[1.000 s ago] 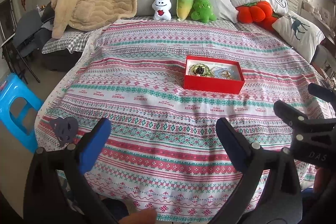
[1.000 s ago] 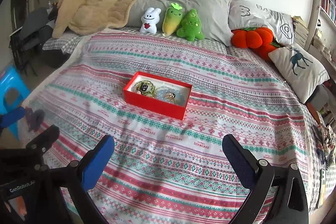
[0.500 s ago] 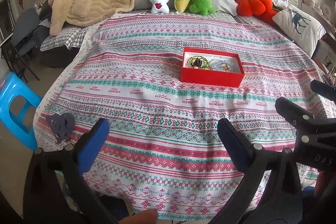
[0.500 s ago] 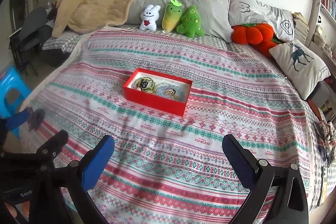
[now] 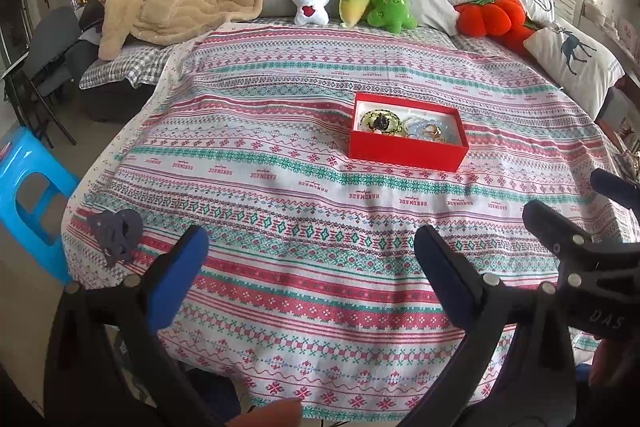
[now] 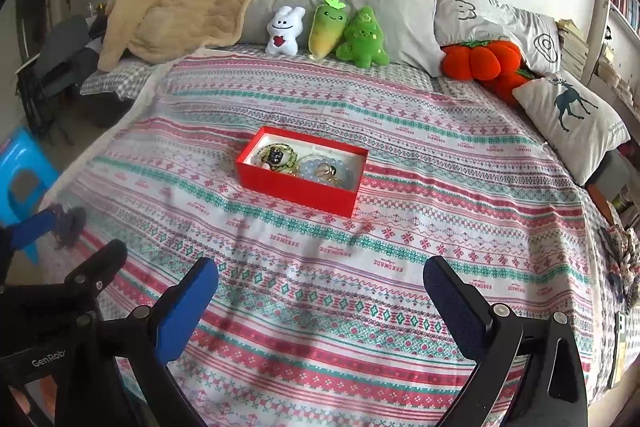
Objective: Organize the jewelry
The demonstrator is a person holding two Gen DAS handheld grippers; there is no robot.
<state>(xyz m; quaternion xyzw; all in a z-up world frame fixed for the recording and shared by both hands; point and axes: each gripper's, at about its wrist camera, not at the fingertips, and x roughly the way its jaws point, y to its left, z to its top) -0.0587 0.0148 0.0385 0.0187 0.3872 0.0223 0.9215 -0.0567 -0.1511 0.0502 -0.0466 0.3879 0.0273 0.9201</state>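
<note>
Hovering low over the near edge of the patterned bedspread (image 5: 280,187), both tools empty. Left gripper (image 5: 310,253) gaping wide, blue pads parted; right gripper (image 6: 320,281) likewise spread, holding nothing. Sitting well ahead of both sets of fingers, the red box (image 5: 408,139) (image 6: 302,173), jewelry (image 6: 276,157) lying inside it. Leaning on the pillows far beyond the fingertips, plush toys (image 6: 328,31).
</note>
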